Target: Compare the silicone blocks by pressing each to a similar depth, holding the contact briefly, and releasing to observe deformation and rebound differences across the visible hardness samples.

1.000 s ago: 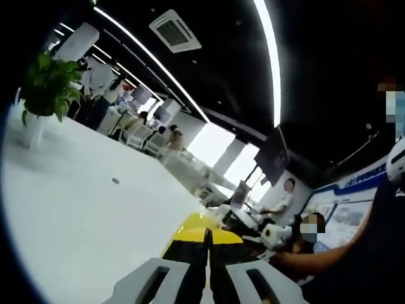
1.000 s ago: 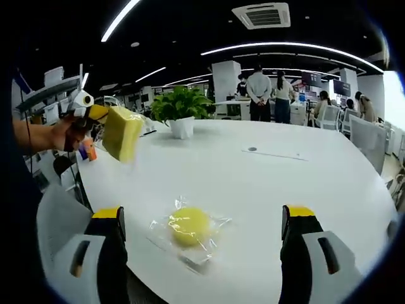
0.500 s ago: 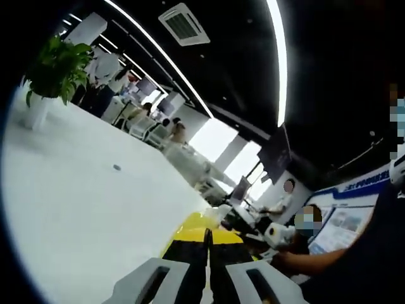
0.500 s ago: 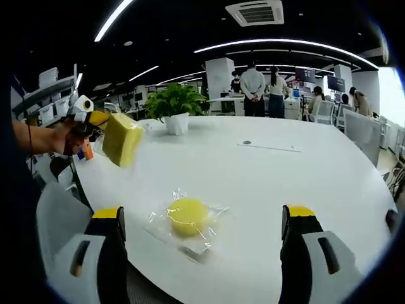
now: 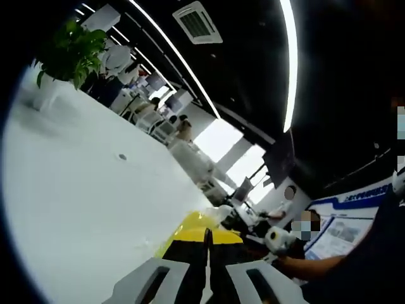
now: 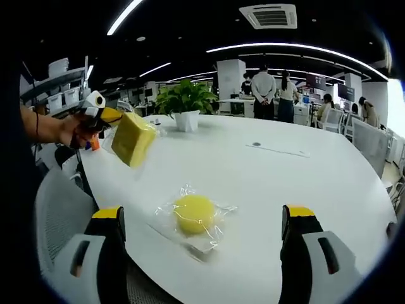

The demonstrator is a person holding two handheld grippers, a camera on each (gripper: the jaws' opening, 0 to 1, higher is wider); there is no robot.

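Swinging inward, left gripper (image 6: pixel 104 117) clamps yellow block (image 6: pixel 133 138) aloft; right gripper (image 6: pixel 205 244) gapes over wrapped puck (image 6: pixel 194 214) at tabletop (image 6: pixel 304 177) edge, ready to press.

My right gripper (image 6: pixel 202 244) frames the lower edge with its jaws spread wide apart. Between them, just below centre, a round yellow block (image 6: pixel 193 213) lies in clear wrapping on the white table (image 6: pixel 304 183). Upper left, my left gripper (image 6: pixel 101 117) holds a yellow square block (image 6: pixel 133 139) above the table. A potted plant (image 6: pixel 185 104) stands behind.
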